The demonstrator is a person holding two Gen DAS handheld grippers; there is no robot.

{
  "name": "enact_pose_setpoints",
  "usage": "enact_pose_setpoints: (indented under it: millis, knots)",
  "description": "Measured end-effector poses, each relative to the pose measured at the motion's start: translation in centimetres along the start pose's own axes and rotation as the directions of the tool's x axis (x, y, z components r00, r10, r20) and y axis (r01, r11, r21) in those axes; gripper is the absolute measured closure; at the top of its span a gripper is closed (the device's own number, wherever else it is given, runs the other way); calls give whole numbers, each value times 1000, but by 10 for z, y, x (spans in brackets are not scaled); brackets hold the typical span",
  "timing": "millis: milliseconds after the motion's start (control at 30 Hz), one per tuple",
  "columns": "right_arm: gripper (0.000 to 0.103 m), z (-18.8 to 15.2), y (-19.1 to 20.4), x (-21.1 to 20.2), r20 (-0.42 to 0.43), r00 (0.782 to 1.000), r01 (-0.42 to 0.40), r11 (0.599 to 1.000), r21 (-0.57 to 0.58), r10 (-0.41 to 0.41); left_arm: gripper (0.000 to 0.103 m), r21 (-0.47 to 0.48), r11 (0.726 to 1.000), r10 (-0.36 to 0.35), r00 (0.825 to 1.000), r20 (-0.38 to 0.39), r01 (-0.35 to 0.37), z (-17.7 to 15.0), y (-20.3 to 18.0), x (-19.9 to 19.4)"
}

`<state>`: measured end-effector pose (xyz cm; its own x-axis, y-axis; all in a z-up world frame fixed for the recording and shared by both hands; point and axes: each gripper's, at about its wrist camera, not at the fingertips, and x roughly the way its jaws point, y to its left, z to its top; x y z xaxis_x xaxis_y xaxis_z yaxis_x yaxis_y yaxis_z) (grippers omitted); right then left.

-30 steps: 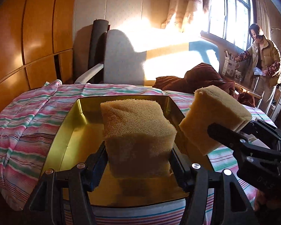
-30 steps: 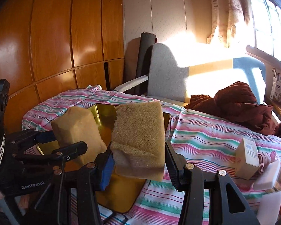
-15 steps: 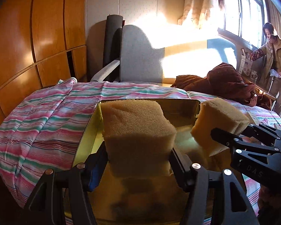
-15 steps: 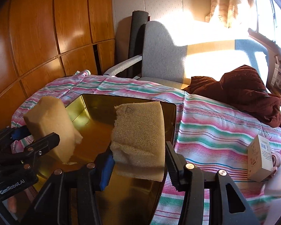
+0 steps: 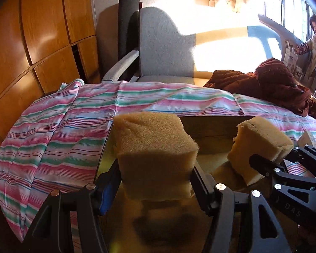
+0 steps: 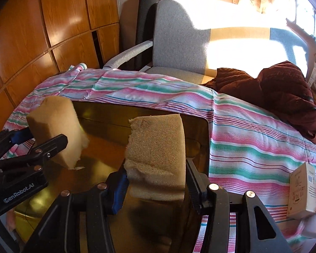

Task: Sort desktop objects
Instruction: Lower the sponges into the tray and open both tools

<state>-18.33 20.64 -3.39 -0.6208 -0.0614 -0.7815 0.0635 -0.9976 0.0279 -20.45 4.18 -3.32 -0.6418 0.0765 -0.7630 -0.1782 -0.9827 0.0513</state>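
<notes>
Two tan, coarse-pored sponge blocks hang over a shiny gold tray (image 6: 202, 126) on the striped cloth, the left sponge (image 5: 153, 156) pinched upright, the right sponge (image 6: 158, 158) likewise clamped, its near edge torn and ragged.

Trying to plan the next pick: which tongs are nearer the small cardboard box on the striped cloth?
Right. The right tongs, over the right side of the gold tray, have the box to their right; the left tongs are over the tray's left side, farther from it.
</notes>
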Motion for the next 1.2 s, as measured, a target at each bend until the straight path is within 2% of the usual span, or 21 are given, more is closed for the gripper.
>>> enact_pose_setpoints:
  millis: [133,200,333,433,500,600,700,800,933,1100,1200]
  knots:
    - [49,0,1,5,-25,1000,-8,1000,-18,8,38,-19,1000,-6,996,-84,4,4,4,23]
    - [43,-1,-1,3,-23,1000,-14,1000,-14,14,38,-49,999,-29,994,-102,24,5,8,26]
    - [33,-6,-10,-5,-3,1000,-31,999,23,31,38,-107,991,-94,992,-78,85,1,12,12]
    - [28,-7,-16,-20,47,998,-52,997,56,50,37,-102,991,-98,993,-64,91,-2,11,5]
    - [25,-8,-18,-31,81,996,-48,997,60,44,37,-117,988,-105,992,-75,96,-3,13,7]
    - [22,-14,-22,-48,129,990,-60,995,77,50,36,-146,978,-163,982,-95,148,-4,18,8]
    - [21,-22,-27,-62,160,986,-74,992,106,57,36,-196,962,-215,971,-102,192,-4,26,7]
    - [20,-33,-34,-76,187,981,-86,988,128,61,36,-162,970,-192,980,-61,180,-3,25,-4]
    - [20,-47,-42,-92,207,976,-101,982,158,67,35,-142,962,-241,970,-25,235,-3,25,-19]
    - [20,-69,-49,-116,243,968,-107,980,167,65,35,-97,973,-210,978,-6,208,-10,25,-32]
    - [18,-84,-59,-129,257,965,-108,975,195,56,35,-7,994,-111,994,10,111,-14,16,-32]
